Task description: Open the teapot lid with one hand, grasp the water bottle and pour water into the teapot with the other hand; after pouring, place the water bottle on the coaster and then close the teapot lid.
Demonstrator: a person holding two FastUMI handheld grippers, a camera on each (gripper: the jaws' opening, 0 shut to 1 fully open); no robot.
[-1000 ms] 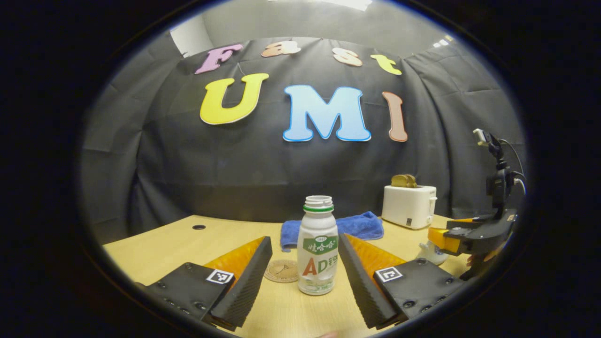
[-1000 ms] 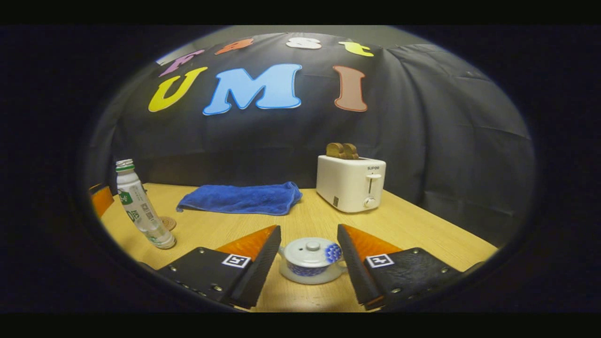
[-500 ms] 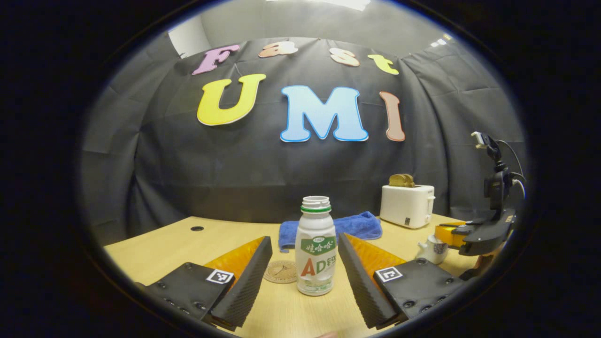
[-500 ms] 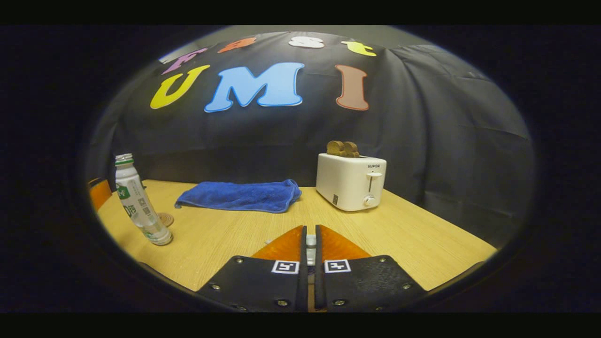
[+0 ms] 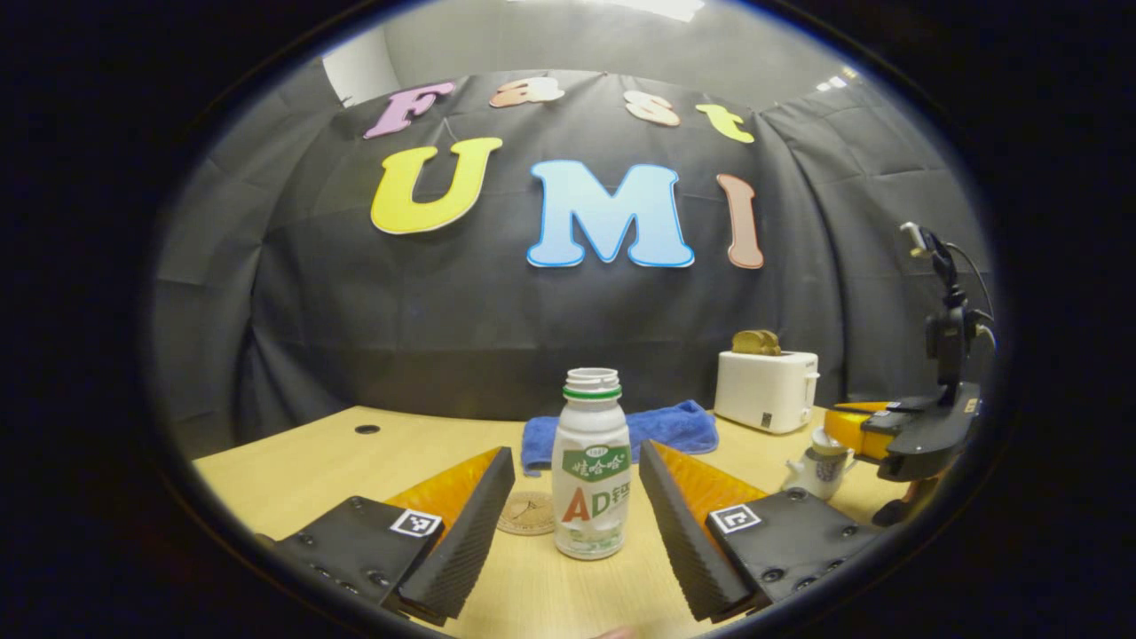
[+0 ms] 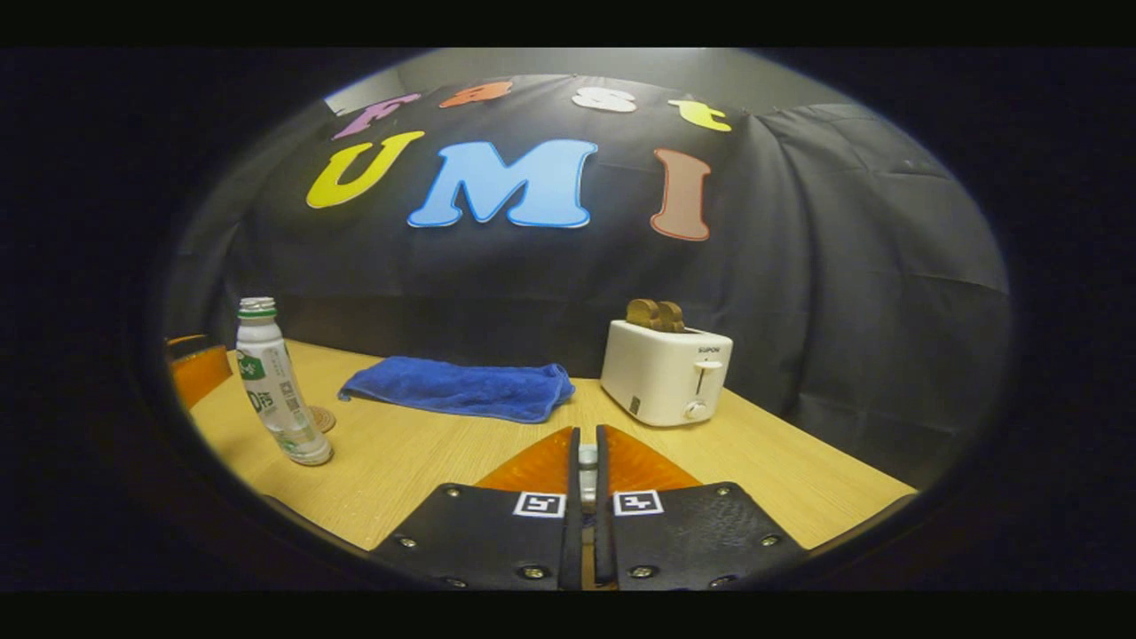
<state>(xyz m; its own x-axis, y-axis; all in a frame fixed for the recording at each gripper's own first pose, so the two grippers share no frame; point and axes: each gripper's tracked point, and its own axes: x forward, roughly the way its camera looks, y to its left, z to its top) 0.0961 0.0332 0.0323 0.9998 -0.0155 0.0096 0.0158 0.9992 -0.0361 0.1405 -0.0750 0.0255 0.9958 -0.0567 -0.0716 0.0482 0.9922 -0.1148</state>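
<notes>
Pinching the small white ceramic teapot lid (image 6: 587, 457) in our right gripper (image 6: 587, 461), we risk dropping it, while our left gripper (image 5: 575, 497), spread, may topple the uncapped white plastic water bottle (image 5: 589, 470).

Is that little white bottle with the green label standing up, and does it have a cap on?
Upright and uncapped: the white plastic bottle stands on the wooden table, its threaded neck bare.

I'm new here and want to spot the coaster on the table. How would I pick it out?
Start at the wooden table and find the folded blue towel near the back wall. In front of it stands the white bottle with no cap; the coaster lies flat on the table just beside the bottle's base. It is the one thin, round, tan disc with a faint pattern, lower than everything around it.
</notes>
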